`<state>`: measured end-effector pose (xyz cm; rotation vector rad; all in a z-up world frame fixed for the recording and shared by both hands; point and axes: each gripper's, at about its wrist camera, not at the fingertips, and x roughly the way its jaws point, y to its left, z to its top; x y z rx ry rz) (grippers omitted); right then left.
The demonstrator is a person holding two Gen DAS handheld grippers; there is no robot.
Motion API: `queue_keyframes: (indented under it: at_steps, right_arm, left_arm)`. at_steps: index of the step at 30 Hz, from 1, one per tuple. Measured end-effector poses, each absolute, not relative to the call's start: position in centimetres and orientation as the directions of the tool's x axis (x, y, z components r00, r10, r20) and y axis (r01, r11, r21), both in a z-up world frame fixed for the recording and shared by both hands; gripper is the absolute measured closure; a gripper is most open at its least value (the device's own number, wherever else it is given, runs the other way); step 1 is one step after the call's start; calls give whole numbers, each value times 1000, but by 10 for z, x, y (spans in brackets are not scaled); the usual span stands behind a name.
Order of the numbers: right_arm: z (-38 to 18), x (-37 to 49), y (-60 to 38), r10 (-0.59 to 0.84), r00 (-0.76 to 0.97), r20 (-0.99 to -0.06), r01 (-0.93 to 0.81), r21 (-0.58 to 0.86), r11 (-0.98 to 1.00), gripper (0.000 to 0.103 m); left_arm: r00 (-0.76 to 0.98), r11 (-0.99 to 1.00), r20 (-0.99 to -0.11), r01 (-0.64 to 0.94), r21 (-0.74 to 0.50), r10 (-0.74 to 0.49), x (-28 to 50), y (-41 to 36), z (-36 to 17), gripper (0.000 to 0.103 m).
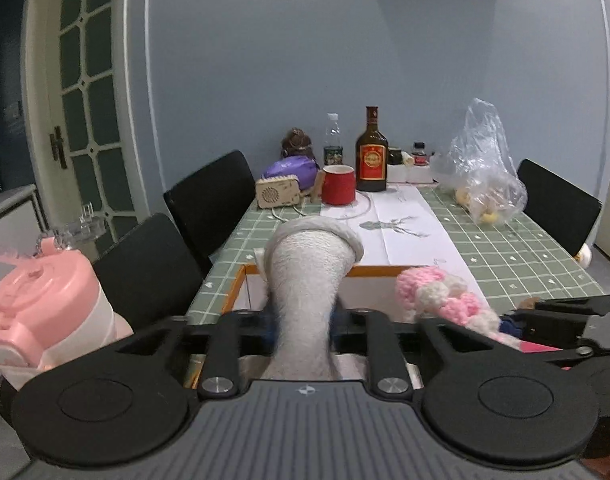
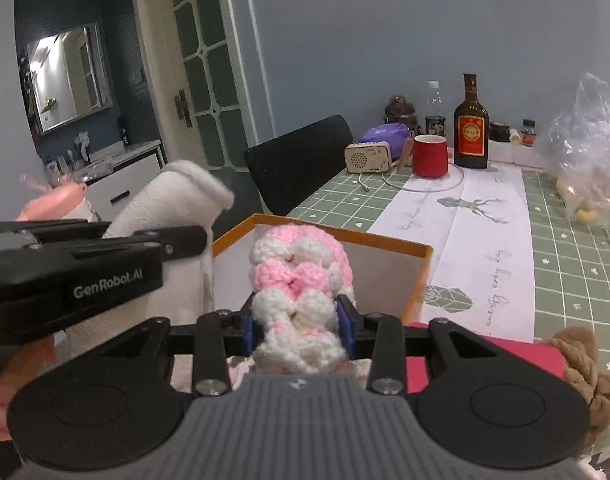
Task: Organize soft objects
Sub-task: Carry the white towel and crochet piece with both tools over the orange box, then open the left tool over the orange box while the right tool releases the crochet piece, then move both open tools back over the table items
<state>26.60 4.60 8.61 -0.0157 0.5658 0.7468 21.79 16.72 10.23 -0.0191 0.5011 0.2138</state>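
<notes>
My left tool (image 1: 303, 322) is pinching a fuzzy white sock (image 1: 309, 276), and the sock sticks up past my fingers with its rolled cuff at the top. My right tool (image 2: 299, 326) is pinching a pink and white knitted thing (image 2: 301, 280), which is squeezed between the blue pads (image 2: 347, 328). Both soft things are held up over a box with an orange rim (image 2: 325, 230), and the box sits on the near end of the desk (image 1: 525, 256). The two tools are side by side, close together. From my right side I can see the left tool holding the sock just beside the box. A brown knitted thing (image 2: 585, 372) lies on the desk next to something flat and pink-red (image 2: 505, 356), down by my right tool. A pink bottle (image 1: 45, 312) is at my far left. Farther back on the green checked desk stand a red cup (image 1: 338, 184), a dark bottle with a red label (image 1: 371, 156), a clear bottle (image 1: 333, 140), a small cream box with round holes (image 1: 278, 192), a purple bag (image 1: 293, 170) and a clear plastic bag (image 1: 481, 172) with yellow round things inside. A white paper with a deer picture (image 1: 401, 224) lies down the middle of the desk. Black chairs (image 1: 209, 196) stand along the sides.
</notes>
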Motion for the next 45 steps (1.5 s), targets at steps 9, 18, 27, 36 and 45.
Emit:
queue_keyframes:
  at_steps: [9, 18, 27, 36, 45]
  right_arm:
    - [79, 269, 54, 647, 572, -505, -654, 196, 731, 65]
    - [64, 277, 72, 612, 566, -552, -637, 179, 750, 65]
    - [64, 280, 71, 622, 561, -547, -624, 214, 751, 43]
    - [86, 260, 59, 651, 588, -479, -646, 205, 735, 26]
    - [111, 243, 41, 666, 630, -399, -647, 204, 735, 14]
  left_arm:
    - [884, 963, -412, -265, -50, 222, 182, 181, 130, 10]
    - [907, 963, -356, -263, -65, 224, 158, 185, 151, 10]
    - [905, 960, -351, -274, -54, 238, 159, 177, 152, 9]
    - [903, 960, -350, -277, -35, 248, 157, 176, 150, 10]
    - [896, 956, -371, -286, -67, 243, 156, 180, 149, 10]
